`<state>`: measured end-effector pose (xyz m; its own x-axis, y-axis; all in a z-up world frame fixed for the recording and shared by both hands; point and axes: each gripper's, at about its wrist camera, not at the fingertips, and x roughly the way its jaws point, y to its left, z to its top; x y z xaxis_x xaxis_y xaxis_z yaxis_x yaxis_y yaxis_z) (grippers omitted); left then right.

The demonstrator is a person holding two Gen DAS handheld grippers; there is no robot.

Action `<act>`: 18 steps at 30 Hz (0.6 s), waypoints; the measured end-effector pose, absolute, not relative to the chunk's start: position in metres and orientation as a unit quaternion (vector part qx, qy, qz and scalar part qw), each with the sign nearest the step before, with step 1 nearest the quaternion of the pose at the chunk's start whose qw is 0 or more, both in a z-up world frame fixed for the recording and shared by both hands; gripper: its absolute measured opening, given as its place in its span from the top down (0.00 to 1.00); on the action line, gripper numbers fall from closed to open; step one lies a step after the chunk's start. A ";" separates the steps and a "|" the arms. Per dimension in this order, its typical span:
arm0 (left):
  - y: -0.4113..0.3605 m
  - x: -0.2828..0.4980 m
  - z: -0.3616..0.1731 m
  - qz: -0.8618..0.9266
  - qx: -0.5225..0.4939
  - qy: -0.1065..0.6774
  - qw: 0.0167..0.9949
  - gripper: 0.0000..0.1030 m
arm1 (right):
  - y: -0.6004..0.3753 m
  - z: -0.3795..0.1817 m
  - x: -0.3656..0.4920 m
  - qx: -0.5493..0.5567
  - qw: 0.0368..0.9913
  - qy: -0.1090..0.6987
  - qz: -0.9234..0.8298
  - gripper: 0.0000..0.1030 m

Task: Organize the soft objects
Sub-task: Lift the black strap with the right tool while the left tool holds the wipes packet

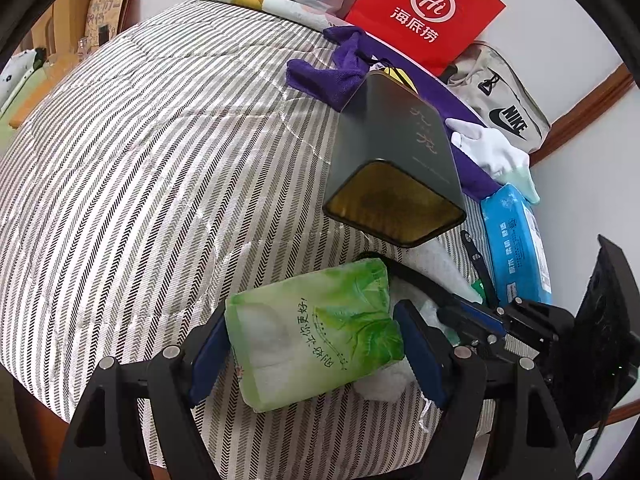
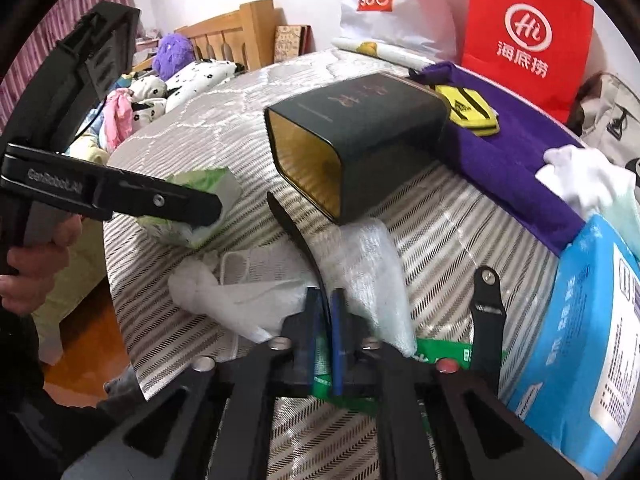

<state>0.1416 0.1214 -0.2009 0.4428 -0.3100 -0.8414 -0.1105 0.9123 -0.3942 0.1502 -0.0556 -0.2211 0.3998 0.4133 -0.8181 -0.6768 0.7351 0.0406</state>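
Note:
My left gripper [image 1: 316, 336] is shut on a green tissue pack [image 1: 316, 320], its blue pads pressing both long sides just above the striped quilt [image 1: 140, 160]. The right wrist view shows that gripper [image 2: 208, 208] from the side, with the green pack [image 2: 200, 184] at its tip and a hand on its handle. My right gripper [image 2: 326, 300] is shut on a thin black strap [image 2: 296, 232] that curves up towards a dark green tin [image 2: 352, 136]. The tin [image 1: 396, 168] lies on its side, its gold-lined mouth facing me. Crumpled white plastic bags [image 2: 248, 292] lie under the strap.
A purple towel [image 2: 508, 152] with a yellow-black badge [image 2: 468, 114] lies behind the tin. A white glove [image 2: 580, 180] and a blue wipes pack [image 2: 580, 340] are at the right. A red paper bag [image 2: 524, 36] and a grey Nike bag [image 1: 500, 96] stand by the wall.

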 end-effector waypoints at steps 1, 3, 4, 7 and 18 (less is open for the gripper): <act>0.121 0.141 -0.201 -0.061 -0.199 0.523 0.826 0.24 | -0.057 -0.217 0.147 -0.151 0.828 0.427 0.330 0.97; 0.120 0.140 -0.201 -0.061 -0.198 0.520 0.829 0.24 | -0.063 -0.209 0.141 -0.138 0.835 0.421 0.327 0.97; 0.119 0.140 -0.201 -0.061 -0.196 0.519 0.830 0.24 | -0.068 -0.205 0.138 -0.124 0.837 0.420 0.329 0.97; 0.117 0.140 -0.201 -0.056 -0.190 0.519 0.832 0.24 | -0.080 -0.198 0.131 -0.101 0.841 0.419 0.327 0.97; 0.101 0.135 -0.200 -0.030 -0.144 0.521 0.841 0.24 | -0.159 -0.194 0.077 -0.087 0.865 0.428 0.248 0.97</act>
<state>0.1345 0.1011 -0.2000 0.4549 -0.2006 -0.8676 -0.0992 0.9568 -0.2732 0.0773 -0.1595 -0.1939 0.5109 0.3556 -0.7826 -0.5038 0.8616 0.0626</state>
